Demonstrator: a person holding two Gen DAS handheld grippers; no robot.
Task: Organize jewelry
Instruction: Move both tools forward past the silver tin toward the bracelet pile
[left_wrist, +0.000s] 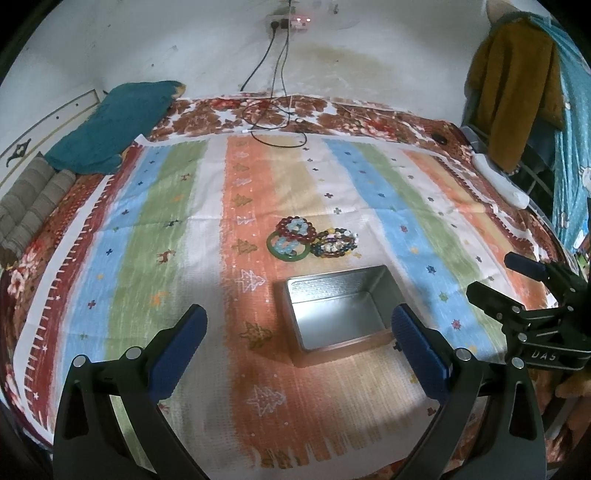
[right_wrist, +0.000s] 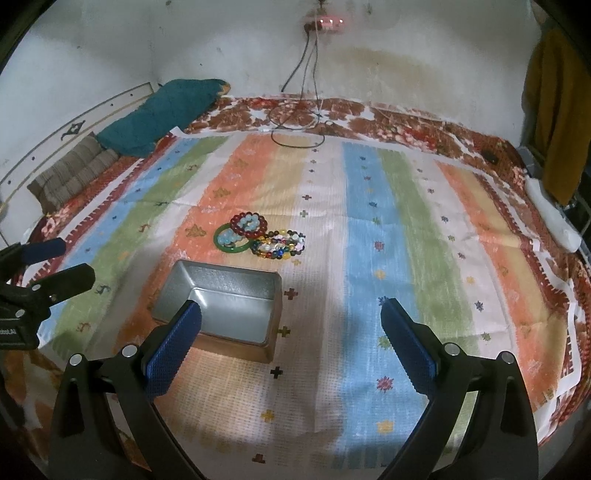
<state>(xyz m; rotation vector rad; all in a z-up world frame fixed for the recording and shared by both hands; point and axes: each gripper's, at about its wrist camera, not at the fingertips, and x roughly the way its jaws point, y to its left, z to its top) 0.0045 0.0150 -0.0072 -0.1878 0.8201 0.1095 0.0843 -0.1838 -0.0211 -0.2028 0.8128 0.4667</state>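
Note:
An open, empty silver tin box (left_wrist: 334, 306) lies on the striped cloth; it also shows in the right wrist view (right_wrist: 221, 306). Just beyond it sits a cluster of jewelry: a dark red bead bracelet (left_wrist: 297, 229) (right_wrist: 248, 223), a green bangle (left_wrist: 289, 248) (right_wrist: 231, 239) and multicoloured bead bracelets (left_wrist: 334, 243) (right_wrist: 280, 244). My left gripper (left_wrist: 297, 338) is open and empty above the cloth near the box; it also shows in the right wrist view (right_wrist: 55, 260). My right gripper (right_wrist: 291, 334) is open and empty to the right of the box; it also shows in the left wrist view (left_wrist: 496, 278).
The striped cloth (left_wrist: 166, 221) covers a floral bedspread. A teal pillow (left_wrist: 110, 122) and a folded brown blanket (left_wrist: 29, 206) lie at the far left. Black cables (left_wrist: 277, 122) trail from the wall. A white power strip (right_wrist: 550, 218) lies at the right edge; clothes (left_wrist: 517, 81) hang beyond.

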